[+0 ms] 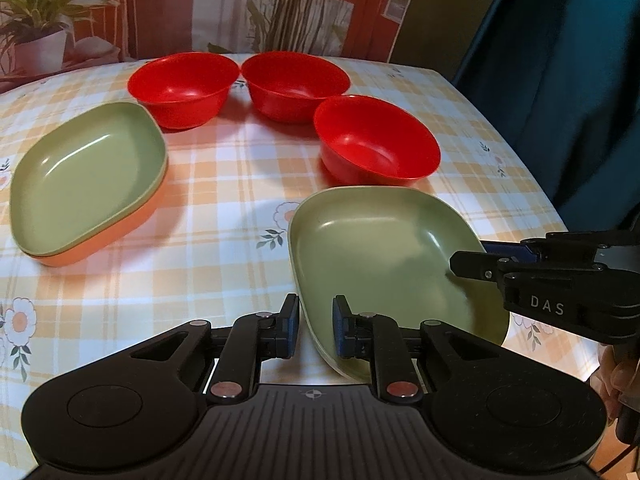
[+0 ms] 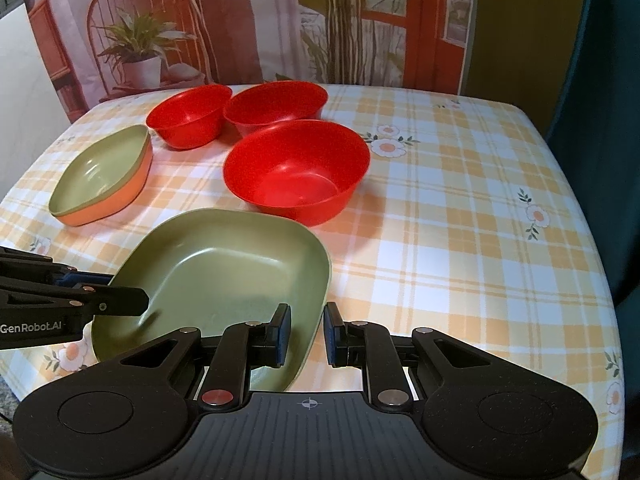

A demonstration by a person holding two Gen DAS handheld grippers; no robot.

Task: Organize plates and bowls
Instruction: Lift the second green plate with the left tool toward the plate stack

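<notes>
Both the left hand-held gripper (image 1: 316,326) and right hand-held gripper (image 2: 306,334) straddle opposite rims of the green plate (image 2: 224,276) near the desk's (image 2: 460,240) front edge, jaws narrowly parted.

The green rounded-square plastic plate (image 1: 372,248) lies on the checked-cloth surface (image 1: 224,216) directly before the left gripper (image 1: 316,326), its rim between the jaws. Three red plastic bowls (image 1: 376,140) sit beyond it. A green plate stacked on an orange plate (image 1: 88,176) lies ahead left.
</notes>
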